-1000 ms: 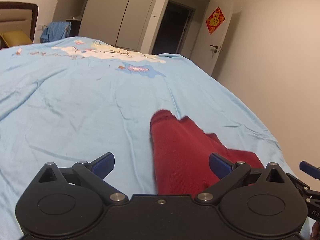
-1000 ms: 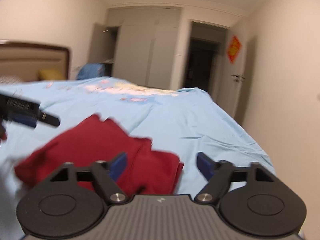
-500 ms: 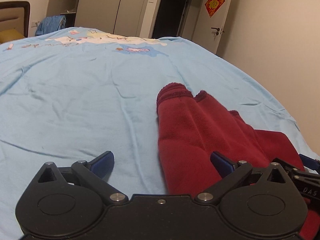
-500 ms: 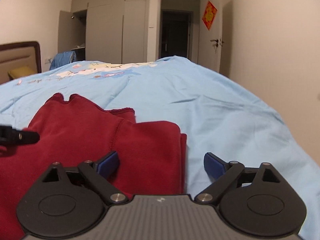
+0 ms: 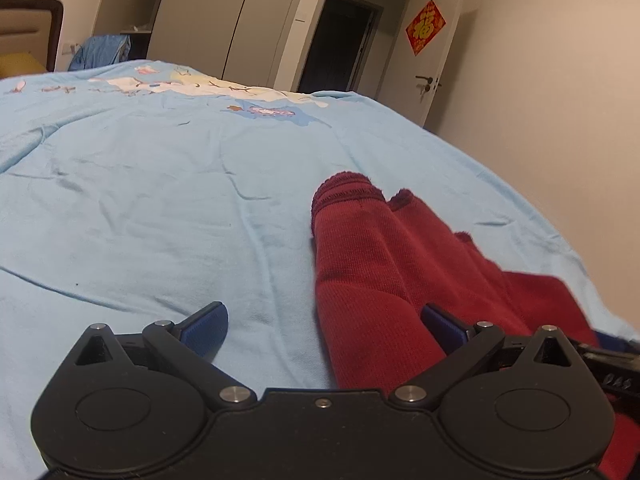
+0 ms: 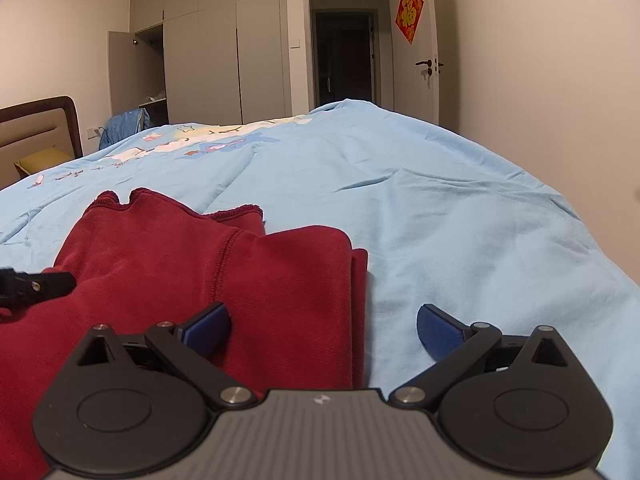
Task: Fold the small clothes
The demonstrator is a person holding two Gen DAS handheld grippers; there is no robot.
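Observation:
A dark red knit garment (image 5: pixel 372 264) lies partly folded on the light blue bedspread (image 5: pixel 160 184), its sleeve cuffs pointing away. My left gripper (image 5: pixel 324 326) is open low over the garment's left edge; its right pad rests over the red cloth, its left over bare sheet. In the right wrist view the red garment (image 6: pixel 224 264) shows a folded right edge. My right gripper (image 6: pixel 324 326) is open astride that edge, left pad over cloth, right pad over sheet. The left gripper's tip (image 6: pixel 36 286) shows at the far left, above the cloth.
The bedspread (image 6: pixel 440 216) slopes off to the right toward a bare wall. A headboard (image 6: pixel 36 128) and yellow pillow (image 6: pixel 40 160) stand far left, wardrobes (image 6: pixel 216 52) and an open doorway (image 6: pixel 344 60) behind. Blue clothing (image 5: pixel 104 52) hangs near the wardrobe.
Both grippers dropped lower and closer to the red garment, which now lies still on the bed. Both stayed open throughout.

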